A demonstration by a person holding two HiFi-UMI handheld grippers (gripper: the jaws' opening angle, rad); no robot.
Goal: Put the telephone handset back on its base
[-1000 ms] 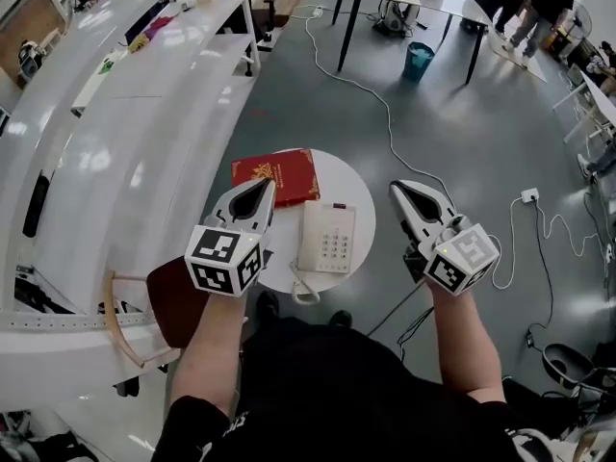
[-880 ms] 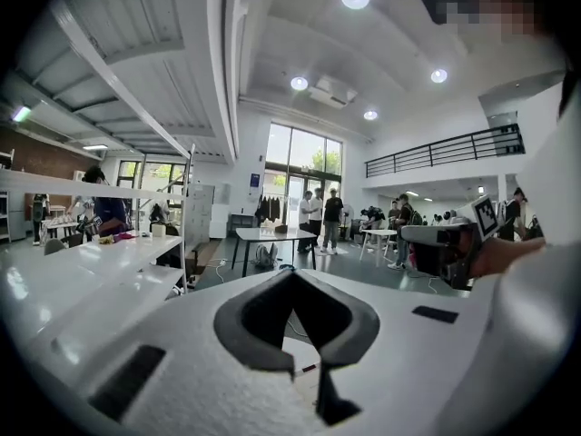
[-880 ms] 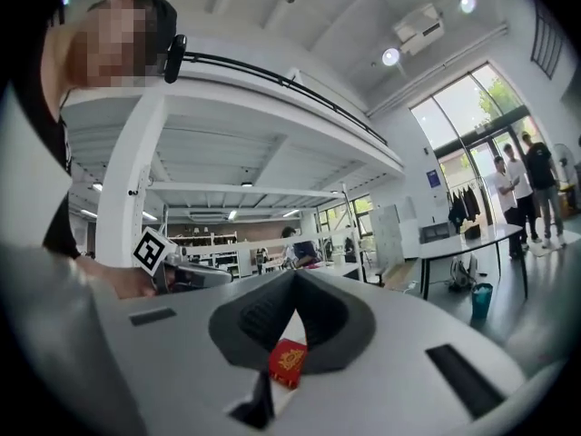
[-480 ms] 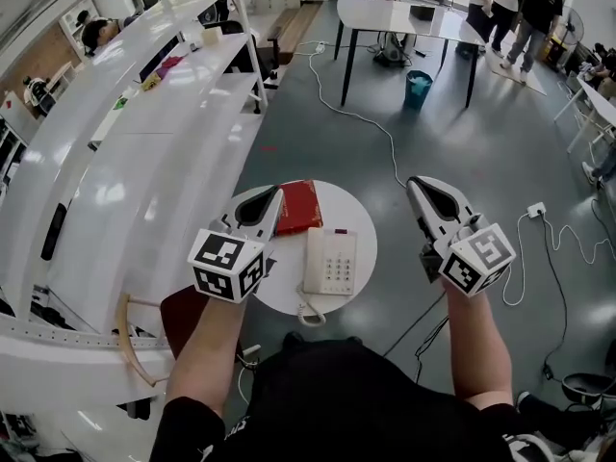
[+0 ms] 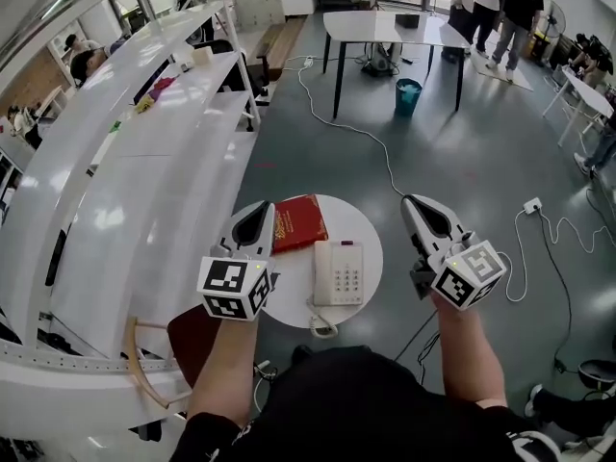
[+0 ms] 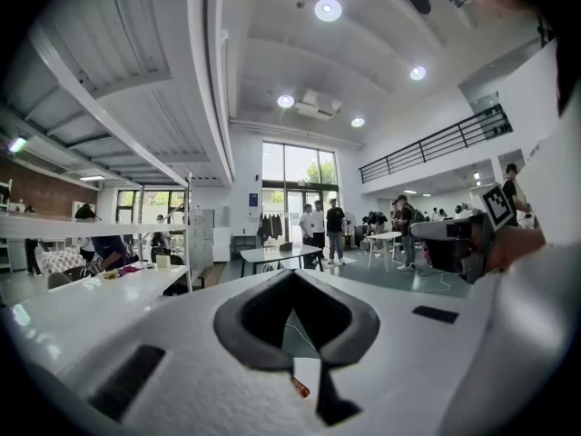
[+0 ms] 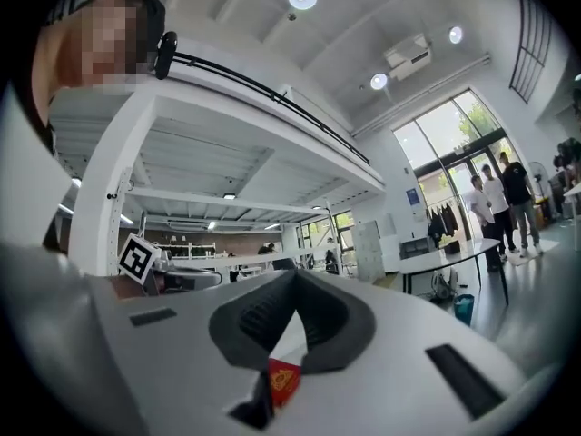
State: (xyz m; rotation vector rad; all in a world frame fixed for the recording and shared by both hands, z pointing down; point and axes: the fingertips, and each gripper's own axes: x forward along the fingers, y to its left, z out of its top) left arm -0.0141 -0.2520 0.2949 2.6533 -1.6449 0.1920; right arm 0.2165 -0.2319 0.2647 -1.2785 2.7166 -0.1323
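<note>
A white telephone (image 5: 339,272) lies on a small round white table (image 5: 358,223), its handset along the left of the keypad and a coiled cord (image 5: 323,325) hanging off the near edge. A red book (image 5: 296,223) lies beside it and shows through the jaw gap in the right gripper view (image 7: 283,380). My left gripper (image 5: 265,208) hovers above the table's left side, shut and empty; in its own view the left gripper (image 6: 292,276) points level into the room. My right gripper (image 5: 412,201) hangs to the right of the table, shut and empty, and the right gripper (image 7: 295,276) also points level.
Long white curved counters (image 5: 144,191) run along the left. A wooden chair (image 5: 144,359) stands near left. A white table with black legs (image 5: 385,29), a teal bin (image 5: 408,94), floor cables (image 5: 385,162), a power strip (image 5: 531,205) and several people (image 5: 500,8) lie beyond.
Both grippers have risen above the table and stayed shut. The head view has tilted up, showing more of the room. The telephone and book have not moved.
</note>
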